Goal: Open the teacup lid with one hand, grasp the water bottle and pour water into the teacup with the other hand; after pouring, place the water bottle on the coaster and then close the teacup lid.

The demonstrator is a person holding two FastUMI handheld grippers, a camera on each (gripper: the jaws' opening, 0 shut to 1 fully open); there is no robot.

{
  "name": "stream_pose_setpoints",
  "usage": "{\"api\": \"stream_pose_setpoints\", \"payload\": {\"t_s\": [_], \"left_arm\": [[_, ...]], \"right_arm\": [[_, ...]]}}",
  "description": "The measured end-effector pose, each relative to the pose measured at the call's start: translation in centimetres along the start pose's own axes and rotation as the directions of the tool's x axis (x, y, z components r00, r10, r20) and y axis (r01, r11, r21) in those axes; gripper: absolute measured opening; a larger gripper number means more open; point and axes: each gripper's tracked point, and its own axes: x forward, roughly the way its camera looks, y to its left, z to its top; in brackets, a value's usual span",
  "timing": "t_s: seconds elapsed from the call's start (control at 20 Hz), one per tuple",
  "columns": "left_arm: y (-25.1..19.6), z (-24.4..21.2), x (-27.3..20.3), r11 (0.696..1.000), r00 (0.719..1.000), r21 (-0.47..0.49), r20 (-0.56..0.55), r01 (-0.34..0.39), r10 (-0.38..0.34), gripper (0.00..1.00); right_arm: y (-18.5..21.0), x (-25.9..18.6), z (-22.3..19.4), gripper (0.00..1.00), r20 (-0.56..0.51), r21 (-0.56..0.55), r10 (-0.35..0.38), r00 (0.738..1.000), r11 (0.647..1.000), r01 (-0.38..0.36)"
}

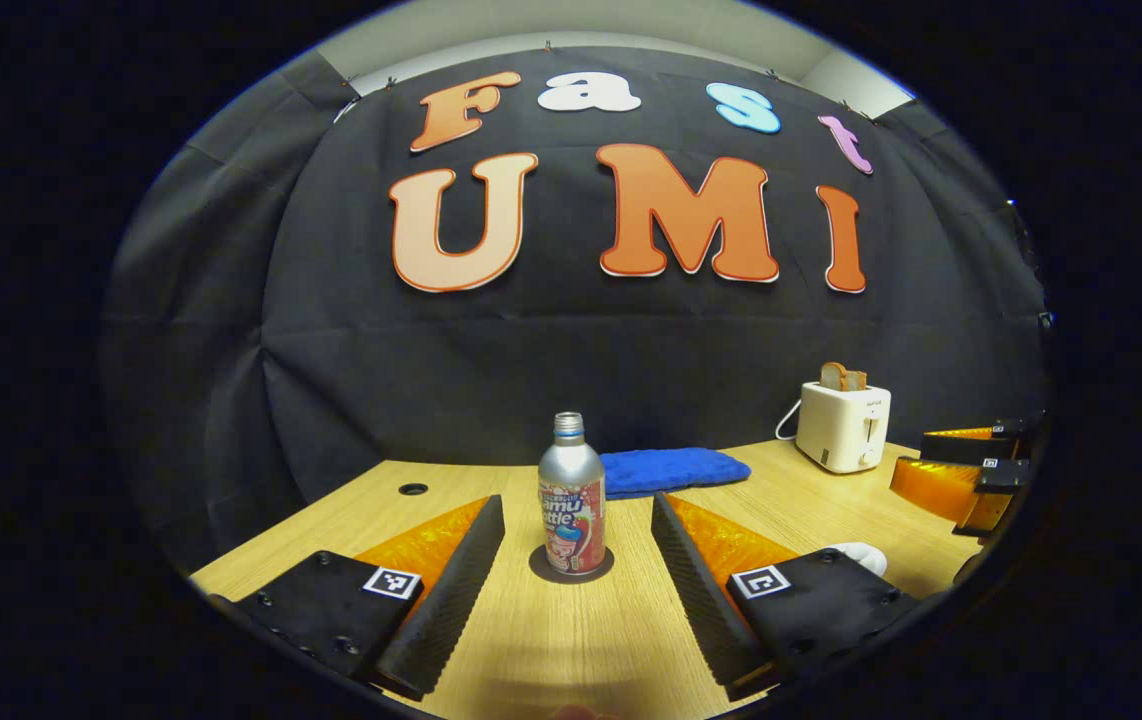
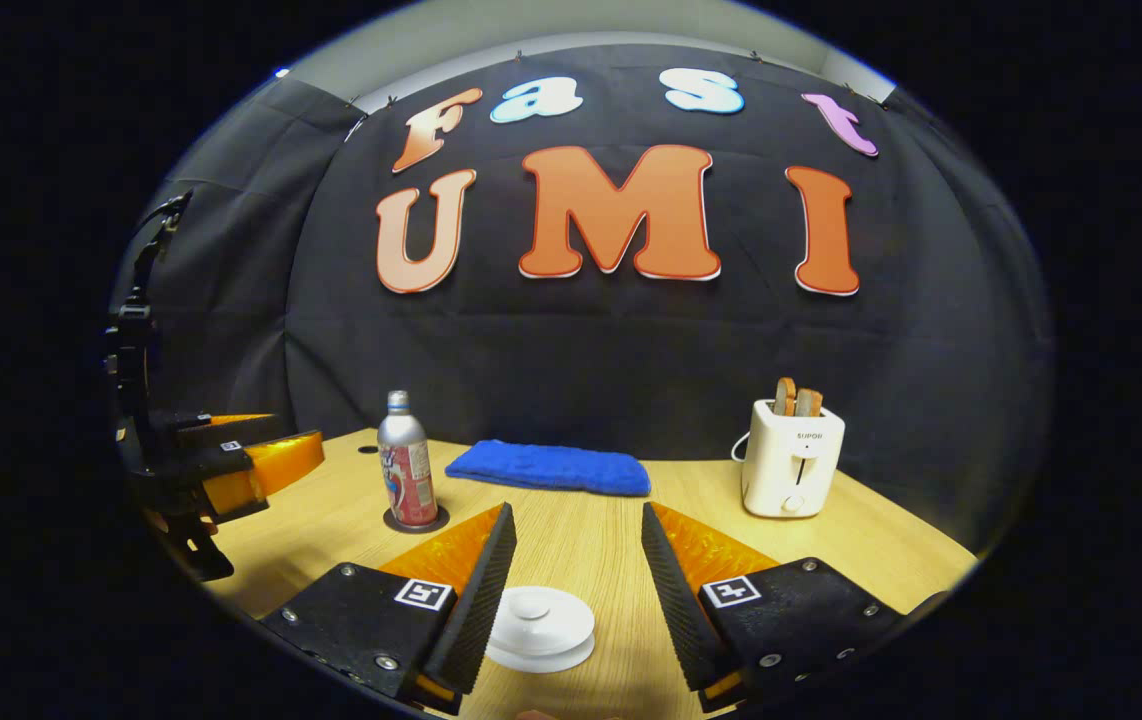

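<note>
While both grippers hang wide open with nothing in them, we see the wooden table point(image 1: 571, 640) spreading across the lower half of each view, pale grain with a round cable hole at its left rear.

Our left gripper point(image 1: 578, 540) sits low in the left gripper view, ribbed pads spread far apart, touching nothing; the bottle point(image 1: 571, 500) stands upright at centre frame just beyond the gap, on a dark round coaster point(image 1: 543, 570). Our right gripper point(image 2: 571, 560) sits at the bottom of the right gripper view, equally wide, the white teacup lid point(image 2: 541, 620) lying low between its fingers but apart from both. Whether a cup sits under the lid we cannot tell. In the right gripper view the left gripper shows again at the left edge, and in the left gripper view the right one shows at the right edge.

A white plastic toaster point(image 2: 793, 458) with two bread slices stands right of centre, a cord at its side; its small printed brand is too fine for us to trust. A blue towel point(image 2: 551, 467), soft and folded flat, lies mid-frame by the wall.

The bottle is brushed metal with a threaded neck, no cap visible, and a red-and-white cartoon label whose words we cannot make out fully.
</note>
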Motion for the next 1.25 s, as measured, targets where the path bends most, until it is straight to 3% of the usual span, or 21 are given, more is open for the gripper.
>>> {"api": "stream_pose_setpoints", "payload": {"t_s": [0.15, 0.25, 0.35, 0.45, 0.65, 0.85, 0.9, 1.05, 1.1, 1.25], "left_arm": [[0.8, 1.4, -1.5, 1.0, 0.999, -0.021, 0.042, -0.018, 0.019, 0.94], [1.7, 2.0, -2.3, 0.999, 0.997, -0.015, 0.065, -0.043, 0.044, 1.0], [2.3, 2.8, -3.1, 0.997, 0.993, -0.022, 0.093, -0.069, 0.071, 0.97], [2.7, 3.3, -3.7, 0.995, 0.989, -0.031, 0.108, -0.096, 0.099, 1.0], [2.4, 4.5, -4.8, 0.995, 0.983, -0.03, 0.151, -0.1, 0.104, 0.97], [2.0, 5.1, -5.6, 0.995, 0.98, -0.036, 0.171, -0.097, 0.102, 1.0], [2.2, 5.1, -5.6, 0.994, 0.979, -0.033, 0.173, -0.101, 0.106, 0.94], [2.6, 4.5, -6.2, 0.994, 0.978, -0.023, 0.174, -0.109, 0.111, 1.0], [2.7, 4.3, -6.2, 0.994, 0.979, -0.023, 0.171, -0.108, 0.111, 0.97], [2.9, 4.3, -6.5, 0.993, 0.979, -0.021, 0.17, -0.114, 0.116, 1.0]], "right_arm": [[-0.4, -0.2, 1.4, 0.76, 0.034, 0.027, -0.014, 0.999, 1.0, 0.013], [-0.9, -0.6, 2.8, 0.76, 0.074, 0.027, -0.029, 0.997, 0.999, 0.027], [-0.7, -1.3, 3.9, 0.76, 0.107, 0.035, -0.02, 0.994, 0.999, 0.017], [-0.6, -1.7, 5.0, 0.76, 0.135, 0.047, -0.017, 0.991, 0.999, 0.011], [-1.2, -2.8, 6.4, 0.76, 0.191, 0.029, -0.03, 0.981, 0.999, 0.025], [-1.6, -3.6, 6.6, 0.76, 0.214, -0.009, -0.037, 0.976, 0.999, 0.039], [-1.5, -3.7, 6.5, 0.76, 0.214, -0.013, -0.034, 0.976, 0.999, 0.038], [-1.2, -3.9, 6.3, 0.76, 0.213, -0.019, -0.02, 0.977, 1.0, 0.024], [-1.2, -4.1, 6.2, 0.76, 0.211, -0.017, -0.017, 0.977, 1.0, 0.021], [-1.3, -4.4, 6.1, 0.76, 0.21, -0.022, -0.015, 0.978, 1.0, 0.021]]}}
